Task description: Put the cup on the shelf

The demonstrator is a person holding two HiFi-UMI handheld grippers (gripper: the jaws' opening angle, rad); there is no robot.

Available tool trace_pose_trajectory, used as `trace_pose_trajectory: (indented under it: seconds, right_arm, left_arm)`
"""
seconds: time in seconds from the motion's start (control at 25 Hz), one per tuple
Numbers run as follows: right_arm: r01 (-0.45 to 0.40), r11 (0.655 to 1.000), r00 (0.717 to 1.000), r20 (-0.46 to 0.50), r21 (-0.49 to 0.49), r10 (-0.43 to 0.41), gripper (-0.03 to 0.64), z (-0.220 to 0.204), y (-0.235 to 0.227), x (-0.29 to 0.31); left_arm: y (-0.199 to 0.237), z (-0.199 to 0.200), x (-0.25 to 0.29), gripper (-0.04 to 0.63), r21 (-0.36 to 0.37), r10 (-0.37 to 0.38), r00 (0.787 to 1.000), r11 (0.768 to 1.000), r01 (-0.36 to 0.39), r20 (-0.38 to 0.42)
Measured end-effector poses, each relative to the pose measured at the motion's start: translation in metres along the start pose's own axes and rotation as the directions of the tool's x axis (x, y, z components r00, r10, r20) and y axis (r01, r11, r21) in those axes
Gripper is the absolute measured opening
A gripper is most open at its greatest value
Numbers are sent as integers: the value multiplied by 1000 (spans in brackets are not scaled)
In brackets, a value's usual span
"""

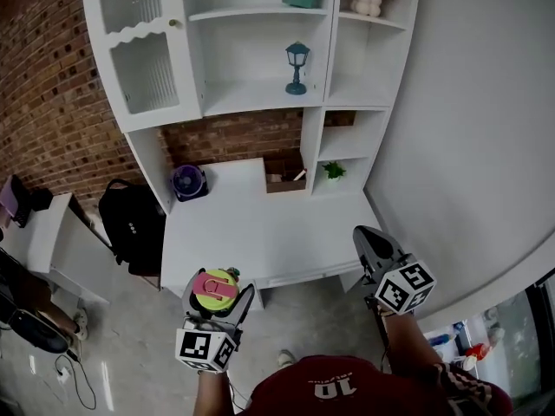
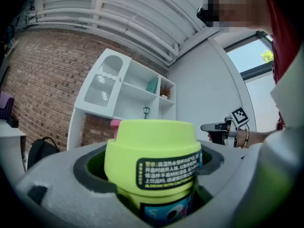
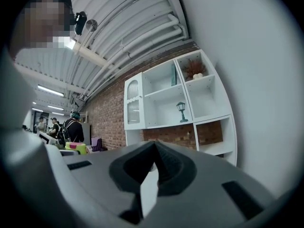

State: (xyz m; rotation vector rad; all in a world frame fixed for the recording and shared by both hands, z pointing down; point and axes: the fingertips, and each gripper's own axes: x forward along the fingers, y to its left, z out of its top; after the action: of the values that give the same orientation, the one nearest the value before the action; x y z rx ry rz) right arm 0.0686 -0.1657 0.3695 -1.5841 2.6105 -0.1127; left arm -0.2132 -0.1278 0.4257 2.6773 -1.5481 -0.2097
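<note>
The left gripper [image 1: 217, 295] has its 2 jaws clamped on the cup [image 2: 152, 156], a lime-green one with a pink piece on its lid, held upright in front of the shelf [image 1: 260, 98] and well short of it. The right gripper [image 1: 368, 236] has its jaws pressed together on nothing, also in front of the shelf, at its right end. On the shelf's middle level stands a teal lantern [image 1: 297, 67]. Left of the shelf's base sits a black backpack [image 1: 130, 224].
</note>
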Motion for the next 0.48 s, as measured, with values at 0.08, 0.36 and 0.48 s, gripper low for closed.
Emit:
trace_pose_trajectory:
  seconds: [0.08,0.36,0.48]
  right_arm:
    - [7,1000,1000,-12,-4,-7,5,-5,-2,6]
    - [-11,1000,999,-51,-27,9,5,-19,-3,26]
    - [1,1000,999,-52,-8,-1,5,-21,-16,33]
  left_arm:
    - [7,-7,1,468,-5,5,1000,1000,-5,3]
    - [16,-21,-2,468,-23,-35,999,999,34,-9]
    - [19,-14,0,468,-41,-28,1000,999,28,2]
